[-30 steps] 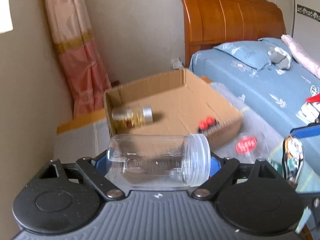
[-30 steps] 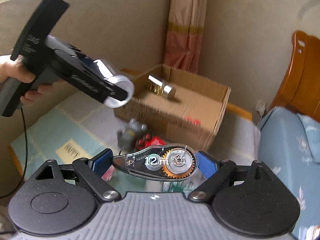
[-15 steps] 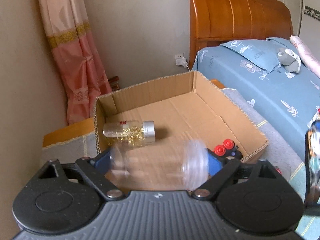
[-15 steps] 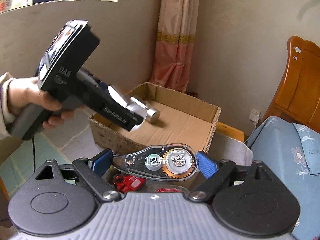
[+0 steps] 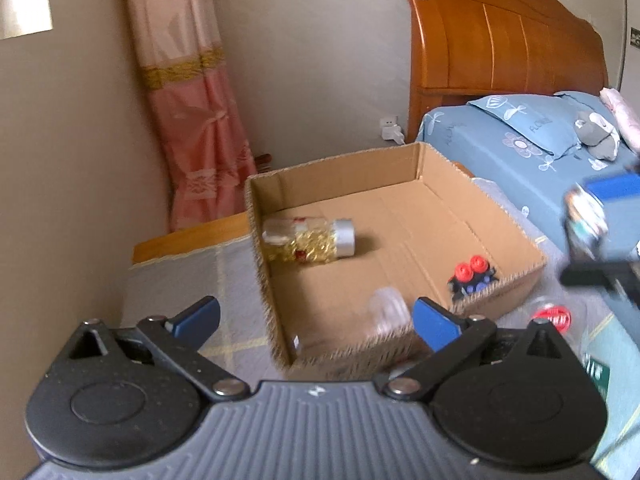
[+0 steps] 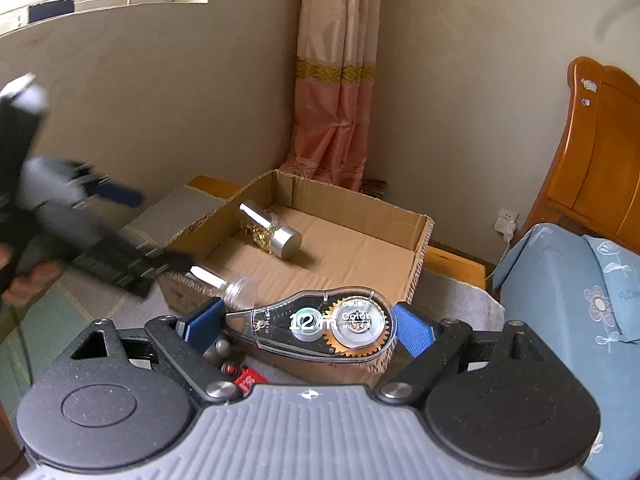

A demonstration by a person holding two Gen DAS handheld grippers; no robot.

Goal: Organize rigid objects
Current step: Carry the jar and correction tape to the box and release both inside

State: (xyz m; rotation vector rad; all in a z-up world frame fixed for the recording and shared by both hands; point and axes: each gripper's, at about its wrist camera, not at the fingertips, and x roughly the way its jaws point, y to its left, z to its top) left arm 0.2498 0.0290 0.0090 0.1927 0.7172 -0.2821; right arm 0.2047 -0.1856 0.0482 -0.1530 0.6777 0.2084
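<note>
1. While clamped on the correction tape dispenser [image 6: 326, 326], right gripper [image 6: 308, 326] sits just short of the cardboard box [image 6: 320, 248]; dispenser lies crosswise between the blue pads, long axis left-right, nose pointing left.
2. Left gripper [image 5: 316, 320] spread wide, pinching nothing; fingers apart over the box's near-left corner.
3. Clear jar [image 6: 224, 286] blurred just inside the box's near wall, lying on its side, white cap toward the right gripper. Apparently mid-drop or just landed, cannot tell which.
4. Vs. 1.0 s ago: jar was pinched crosswise in the left gripper, now free of it; pads have gone from closed to open. Right gripper's hold unchanged, box nearer.
5. Key relation for next move: box interior dead ahead and slightly below the right gripper, so right is the nearer one for the dispenser drop. Free floor mid-box, behind the jar.
6. Further in: gold-filled bottle [image 6: 270, 228] with silver cap on its side near the left wall; red-capped item [image 5: 472, 276] at the right corner.
7. Beyond: curtain [image 6: 336, 92], bed headboard [image 5: 500, 40].
</note>
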